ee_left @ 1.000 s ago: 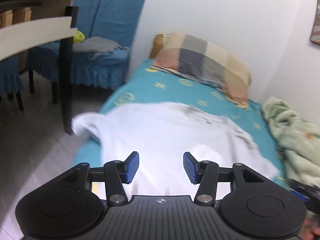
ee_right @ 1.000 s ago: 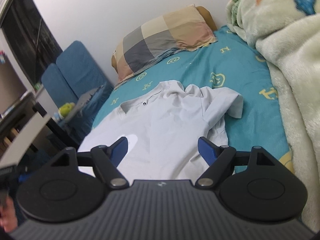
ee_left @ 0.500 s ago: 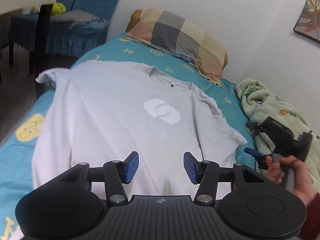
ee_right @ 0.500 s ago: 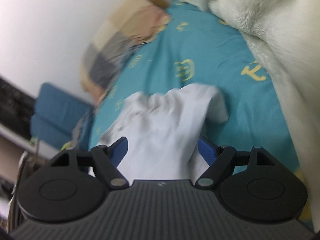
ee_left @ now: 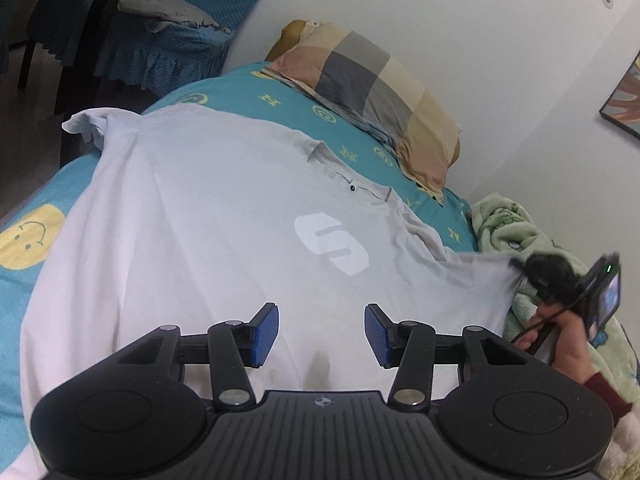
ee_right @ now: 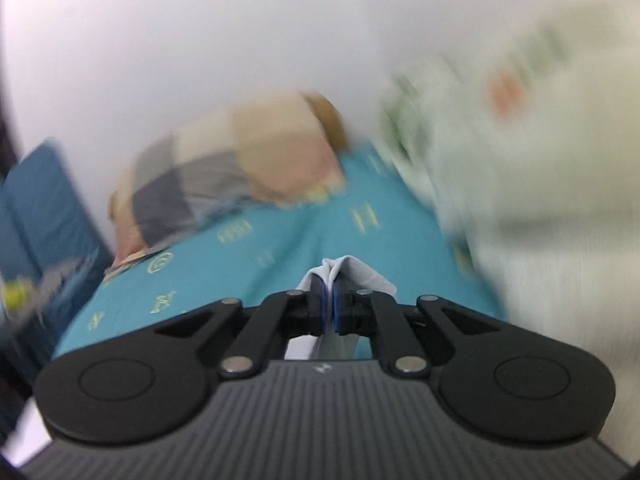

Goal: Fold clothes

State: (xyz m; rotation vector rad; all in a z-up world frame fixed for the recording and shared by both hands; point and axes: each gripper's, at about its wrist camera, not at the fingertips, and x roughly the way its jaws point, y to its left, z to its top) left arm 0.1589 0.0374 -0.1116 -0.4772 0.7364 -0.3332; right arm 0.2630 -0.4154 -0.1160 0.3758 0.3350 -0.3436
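Two grippers: left gripper (ee_left: pixel 322 334) closing, pads apart above white T-shirt (ee_left: pixel 192 216).
Right gripper (ee_right: pixel 327 309): clamped on sleeve (ee_left: pixel 476 276), 3 o'clock.

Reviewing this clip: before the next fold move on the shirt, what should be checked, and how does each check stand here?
1. Right gripper shut on the sleeve: ok, cloth is pinched between the pads.
2. Sleeve pulled out sideways from the t-shirt: ok, it stretches toward the green blanket.
3. Left gripper gripping cloth: not ok, its jaws are closing but stand apart, with nothing between the pads.
4. Shirt body flat on the bed sheet: ok, front and logo face up.
5. Far sleeve flat: not ok, bunched at the bed edge.
6. Hem position: cannot tell, hidden.
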